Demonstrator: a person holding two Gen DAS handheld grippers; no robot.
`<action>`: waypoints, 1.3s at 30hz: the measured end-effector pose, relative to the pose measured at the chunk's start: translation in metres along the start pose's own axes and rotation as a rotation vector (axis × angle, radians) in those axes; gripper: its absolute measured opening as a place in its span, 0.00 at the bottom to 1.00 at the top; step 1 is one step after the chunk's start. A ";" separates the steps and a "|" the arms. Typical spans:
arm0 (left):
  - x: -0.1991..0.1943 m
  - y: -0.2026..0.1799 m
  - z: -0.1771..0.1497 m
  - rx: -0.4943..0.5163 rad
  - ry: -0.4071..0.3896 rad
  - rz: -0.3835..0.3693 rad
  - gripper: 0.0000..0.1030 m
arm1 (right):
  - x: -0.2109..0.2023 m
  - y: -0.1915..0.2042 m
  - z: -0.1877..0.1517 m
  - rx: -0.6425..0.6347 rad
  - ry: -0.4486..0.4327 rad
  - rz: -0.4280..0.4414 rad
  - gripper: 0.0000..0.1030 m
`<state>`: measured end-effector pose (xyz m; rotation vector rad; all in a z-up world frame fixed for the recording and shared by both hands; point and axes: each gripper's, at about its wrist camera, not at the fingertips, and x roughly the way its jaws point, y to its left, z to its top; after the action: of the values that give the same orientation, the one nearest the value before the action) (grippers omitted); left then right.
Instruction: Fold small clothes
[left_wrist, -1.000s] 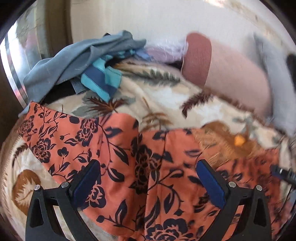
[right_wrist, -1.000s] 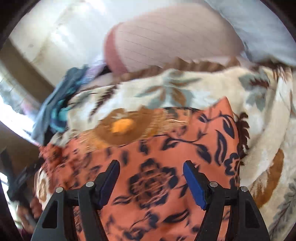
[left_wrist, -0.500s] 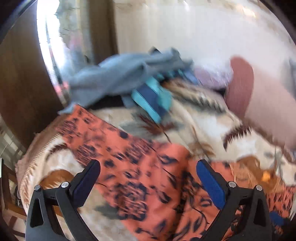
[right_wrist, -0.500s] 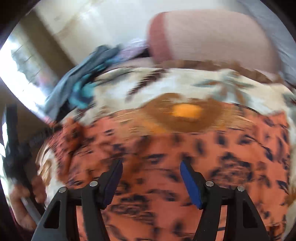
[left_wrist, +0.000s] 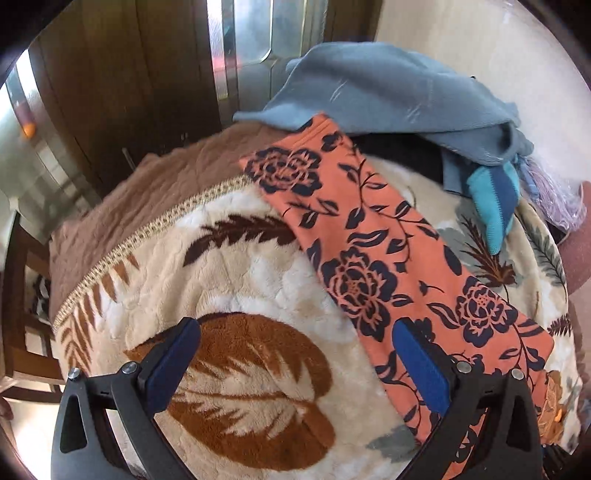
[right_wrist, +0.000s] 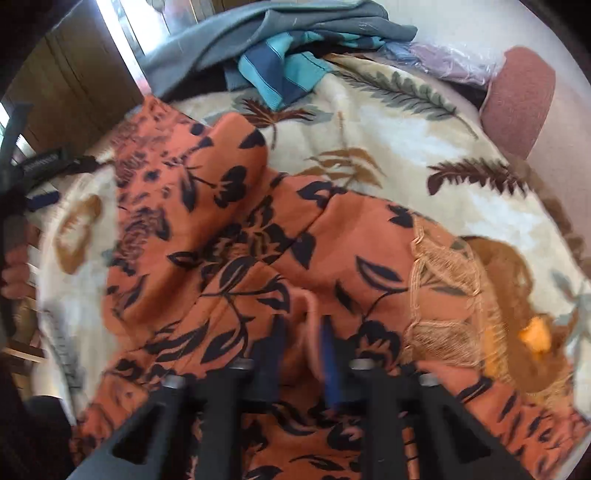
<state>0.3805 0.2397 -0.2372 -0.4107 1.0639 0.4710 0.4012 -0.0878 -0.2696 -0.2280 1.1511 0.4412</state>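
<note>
An orange garment with a dark navy floral print (left_wrist: 391, 258) lies on a cream leaf-patterned blanket (left_wrist: 236, 280). In the left wrist view one long leg of it runs from the upper middle to the lower right. My left gripper (left_wrist: 295, 365) is open and empty, its right finger over the leg's edge. In the right wrist view the garment (right_wrist: 229, 236) is rumpled, with a lace patch (right_wrist: 443, 288). My right gripper (right_wrist: 304, 354) is shut on a pinched fold of the garment.
A pile of other clothes, grey-blue (left_wrist: 388, 96) and teal-striped (left_wrist: 495, 199), sits at the blanket's far end. A pink bolster (right_wrist: 517, 103) lies at the right. A dark wooden door and cabinet (left_wrist: 110, 92) stand beyond the bed's left edge.
My left gripper swung left, off the garment toward the blanket's edge. My right gripper moved left along the garment and closed on a fold of the cloth.
</note>
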 end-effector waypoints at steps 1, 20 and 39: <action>0.003 0.004 0.001 -0.017 0.011 -0.011 1.00 | -0.002 0.000 0.004 0.010 -0.012 -0.003 0.05; 0.011 0.054 0.018 -0.184 -0.012 -0.061 1.00 | -0.042 -0.023 -0.008 0.348 -0.312 -0.037 0.13; 0.067 0.024 0.041 -0.244 0.140 -0.583 0.59 | -0.063 -0.021 -0.131 0.431 -0.346 0.125 0.65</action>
<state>0.4241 0.2928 -0.2822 -0.9477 0.9669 0.0477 0.2806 -0.1720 -0.2650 0.2878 0.8946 0.3166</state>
